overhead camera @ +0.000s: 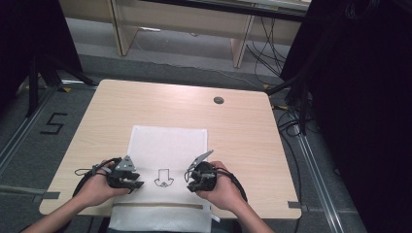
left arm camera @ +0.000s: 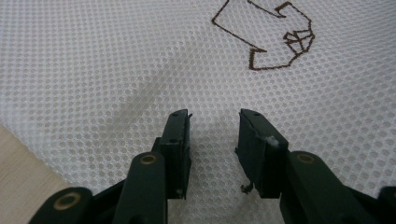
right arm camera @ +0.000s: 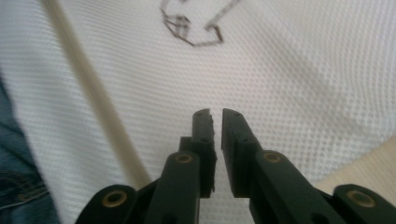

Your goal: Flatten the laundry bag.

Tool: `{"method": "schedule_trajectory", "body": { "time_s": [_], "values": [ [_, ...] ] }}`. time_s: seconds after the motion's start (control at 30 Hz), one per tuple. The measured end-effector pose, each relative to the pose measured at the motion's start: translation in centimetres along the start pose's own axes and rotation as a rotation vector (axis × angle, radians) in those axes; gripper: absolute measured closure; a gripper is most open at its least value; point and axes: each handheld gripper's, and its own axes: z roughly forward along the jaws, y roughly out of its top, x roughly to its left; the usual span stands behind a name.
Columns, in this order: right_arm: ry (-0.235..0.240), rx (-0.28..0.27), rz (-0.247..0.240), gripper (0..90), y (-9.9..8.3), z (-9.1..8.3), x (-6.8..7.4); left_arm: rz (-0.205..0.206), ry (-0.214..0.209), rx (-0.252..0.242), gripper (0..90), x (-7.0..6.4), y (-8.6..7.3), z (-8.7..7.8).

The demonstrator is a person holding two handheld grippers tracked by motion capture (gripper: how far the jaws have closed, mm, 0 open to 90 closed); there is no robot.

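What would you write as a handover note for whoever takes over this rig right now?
Left hand-held gripper: open, jaws clearly apart, low over the white mesh cloth, holding nothing.
Right hand-held gripper: jaws nearly together with a thin gap, nothing visibly between them, also over the cloth.
The cloth lies flat on the wooden table, its near end hanging over the table's front edge. A stitched arrow mark sits between the two grippers.
Done: nothing visible yet; the cloth is unfolded and not gripped.
Left: probably take hold of the cloth and handle it.

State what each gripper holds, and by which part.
Nothing is held. The left gripper stands open above the white mesh cloth; the right gripper has its jaws nearly closed with no cloth between them.
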Motion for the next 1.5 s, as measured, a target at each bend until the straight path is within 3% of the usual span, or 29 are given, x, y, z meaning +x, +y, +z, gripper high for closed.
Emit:
{"method": "schedule_trajectory", "body": {
  "time_s": [0.03,0.2,0.3,0.37,0.47,0.5,0.57,0.6,0.63,0.7,0.87,0.9,0.97,1.0,1.07,1.1,1.23,1.27,1.4,1.5],
  "values": [
    [-0.022,0.031,0.026,88.3,-0.3,0.8,-0.5,-0.002,-0.006,-0.001,63.6,0.0,0.0,0.0],
    [-0.076,0.086,0.0,89.0,-0.7,1.9,-1.1,-0.011,0.005,-0.006,63.8,-0.1,0.2,0.3],
    [-0.104,0.117,0.014,90.0,-0.9,2.2,-0.9,-0.006,-0.001,0.009,63.9,-0.1,0.6,0.4],
    [-0.111,0.117,0.017,90.0,-0.9,2.2,-1.0,-0.019,0.003,0.002,64.2,-0.1,0.7,0.5],
    [-0.11,0.114,0.03,90.0,-0.9,2.2,-1.2,0.004,0.008,0.009,64.5,0.1,1.0,0.7],
    [-0.124,0.113,0.035,90.0,-0.9,2.1,-1.5,-0.012,0.006,0.003,65.1,0.1,1.1,0.9],
    [-0.141,0.108,0.037,90.0,-0.8,2.2,-1.8,0.011,0.001,0.014,65.8,0.4,1.4,0.9],
    [-0.141,0.108,0.037,90.0,-0.8,2.2,-1.8,-0.018,0.001,0.007,65.8,0.4,1.5,1.1],
    [-0.151,0.11,0.054,90.0,-0.7,2.1,-2.2,-0.008,0.012,-0.001,66.9,0.6,1.7,1.3],
    [-0.162,0.104,0.043,90.0,-0.7,2.1,-2.5,-0.018,0.009,-0.001,67.9,0.7,2.0,1.5],
    [-0.164,0.085,0.095,90.0,-0.5,2.1,-3.7,-0.001,0.02,0.001,81.2,1.3,3.0,2.2],
    [-0.167,0.081,0.104,90.0,-0.4,2.1,-3.9,-0.015,0.019,0.001,82.3,1.3,3.1,2.4],
    [-0.179,0.076,0.093,90.0,-0.3,2.2,-4.3,0.012,0.029,0.007,83.2,1.7,3.6,2.6],
    [-0.184,0.074,0.101,90.0,-0.2,2.2,-4.4,-0.015,0.03,0.0,83.7,1.7,3.7,2.8],
    [-0.195,0.066,0.112,90.0,-0.1,2.2,-4.6,-0.007,0.038,0.0,83.8,2.1,3.9,2.9],
    [-0.198,0.062,0.111,90.0,-0.1,2.2,-4.7,-0.024,0.038,-0.006,83.8,2.2,4.0,3.1],
    [-0.206,0.064,0.141,90.0,-0.1,2.2,-4.8,-0.012,0.047,-0.008,83.9,2.6,4.3,3.3],
    [-0.21,0.051,0.121,90.0,-0.1,2.3,-4.9,-0.011,0.048,-0.007,83.9,2.6,4.3,3.3],
    [-0.224,0.027,0.132,90.0,-0.2,2.3,-5.1,-0.009,0.059,-0.017,83.7,2.5,4.2,3.3],
    [-0.229,0.023,0.136,90.0,-0.2,2.3,-5.2,-0.031,0.054,-0.026,83.6,2.5,4.1,3.4]
  ]
}}
